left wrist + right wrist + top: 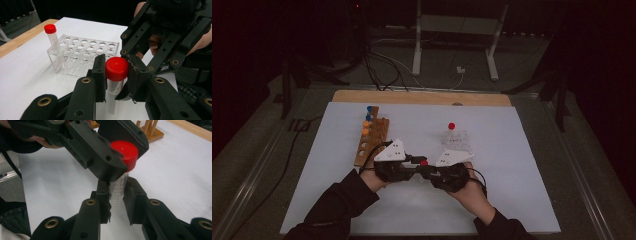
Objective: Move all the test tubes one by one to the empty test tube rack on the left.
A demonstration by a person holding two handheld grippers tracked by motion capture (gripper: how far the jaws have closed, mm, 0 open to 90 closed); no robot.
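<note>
A person leans over the white table [512,200] with a tool in each hand, and the two tools meet near the middle of the near side, nose to nose. Between them is a clear tube with a red cap [116,68]: the left tool [115,75] has its jaws clenched on the red cap itself, one pad on either side of it, while the right tool [117,192] grips the graduated body of the same tube lower down, just under the cap. In the right gripper view the tube stands roughly upright, with its printed scale showing between the two black pads; its lower end is hidden there, so I cannot tell whether it touches the table. Just beyond the tools, on the right half of the table, sits a clear plastic rack [85,53] full of round holes, and a second red-capped tube [53,40] stands upright in a corner hole of it. Further to the left, well apart from the clear rack, a wooden rack [373,140] carries a few tubes with orange and blue caps [368,120] at its far end
</note>
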